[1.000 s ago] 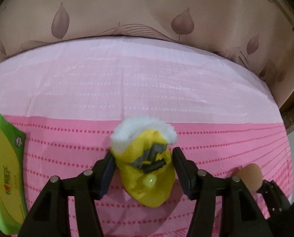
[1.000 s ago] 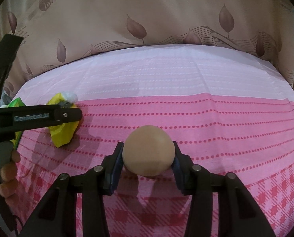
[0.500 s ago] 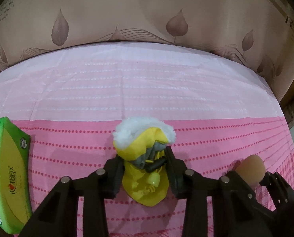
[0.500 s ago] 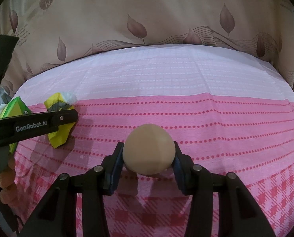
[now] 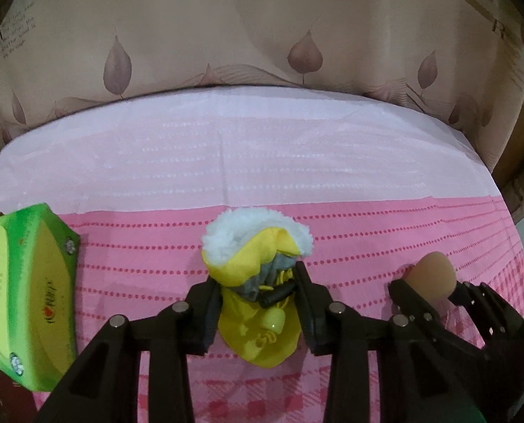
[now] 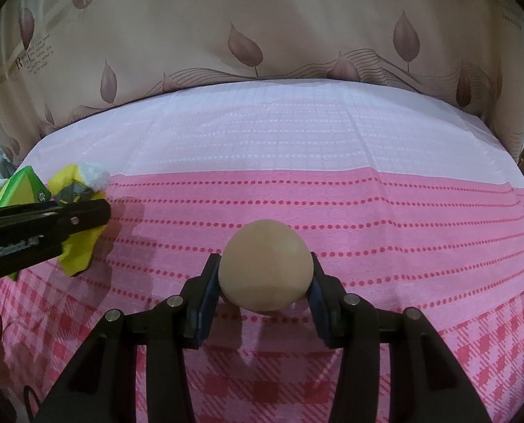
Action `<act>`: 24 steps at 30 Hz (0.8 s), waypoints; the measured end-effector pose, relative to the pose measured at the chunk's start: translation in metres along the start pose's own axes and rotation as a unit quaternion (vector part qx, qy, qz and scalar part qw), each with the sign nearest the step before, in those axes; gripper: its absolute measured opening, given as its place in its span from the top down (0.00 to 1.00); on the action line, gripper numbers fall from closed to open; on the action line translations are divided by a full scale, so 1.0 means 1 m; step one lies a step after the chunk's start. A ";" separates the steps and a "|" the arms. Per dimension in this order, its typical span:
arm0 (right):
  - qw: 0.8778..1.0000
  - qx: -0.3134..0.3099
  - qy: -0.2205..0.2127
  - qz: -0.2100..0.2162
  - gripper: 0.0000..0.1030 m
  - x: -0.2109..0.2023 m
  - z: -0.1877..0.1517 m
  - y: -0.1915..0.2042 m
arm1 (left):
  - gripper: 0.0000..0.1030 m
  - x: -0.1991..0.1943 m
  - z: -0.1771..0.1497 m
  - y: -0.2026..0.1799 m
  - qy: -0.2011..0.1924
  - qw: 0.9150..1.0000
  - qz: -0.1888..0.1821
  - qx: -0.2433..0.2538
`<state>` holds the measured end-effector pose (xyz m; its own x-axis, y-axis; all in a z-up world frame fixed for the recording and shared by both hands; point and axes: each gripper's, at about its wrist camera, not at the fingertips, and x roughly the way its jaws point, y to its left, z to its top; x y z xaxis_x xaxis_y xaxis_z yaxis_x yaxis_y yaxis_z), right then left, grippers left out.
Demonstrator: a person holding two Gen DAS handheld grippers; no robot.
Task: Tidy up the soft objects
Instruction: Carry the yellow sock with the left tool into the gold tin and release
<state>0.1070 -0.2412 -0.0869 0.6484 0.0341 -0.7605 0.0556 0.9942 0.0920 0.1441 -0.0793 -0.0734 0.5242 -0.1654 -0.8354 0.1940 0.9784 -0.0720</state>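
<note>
yellow pouch (image 5: 258, 331): soft yellow fabric thing with a white fleecy cuff and a grey band with a toggle cord, lying on the pink cloth (image 5: 367, 246) dead centre in my left wrist view
left gripper (image 5: 258, 312): from my end the jaws have just been closing in, and now both pads press on the pouch's sides, so I'd call that a grip on it
green pack (image 5: 25, 296): green and yellow tissue-type pack at the left edge, well apart from the pouch
right side of that view: my other gripper pokes in with the tan ball (image 5: 432, 276) between its fingers
curtain (image 5: 262, 35): beige with a leaf print, hanging behind the bed

tan ball (image 6: 265, 264): in the right wrist view it sits right in the middle, smooth and round, above the checked part of the cloth
right gripper (image 6: 265, 282): clamped on the ball, one pad on each side
left edge of this view: the left gripper's black finger crosses in front of the yellow pouch (image 6: 76, 257), with the green pack (image 6: 25, 185) just behind
</note>
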 end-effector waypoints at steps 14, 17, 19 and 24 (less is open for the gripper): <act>1.000 -0.009 0.002 -0.011 0.56 0.002 0.000 0.001 | 0.64 -0.049 -0.019 -0.005 -0.035 0.998 0.029 0.047; 1.000 -0.011 0.002 -0.013 0.56 0.003 0.001 0.001 | 0.64 -0.061 -0.020 0.001 -0.038 0.998 0.029 0.043; 1.000 -0.012 0.002 -0.014 0.56 0.003 0.000 0.002 | 0.64 -0.070 -0.020 0.007 -0.042 0.998 0.033 0.039; 1.000 -0.014 0.002 -0.016 0.56 0.004 0.001 0.002 | 0.64 -0.094 -0.021 0.026 -0.056 0.997 0.043 0.031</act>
<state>0.1099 -0.2390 -0.0892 0.6430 0.0031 -0.7658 0.0549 0.9972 0.0501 0.0829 -0.0363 -0.0081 0.6299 -0.0973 -0.7705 0.1934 0.9805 0.0343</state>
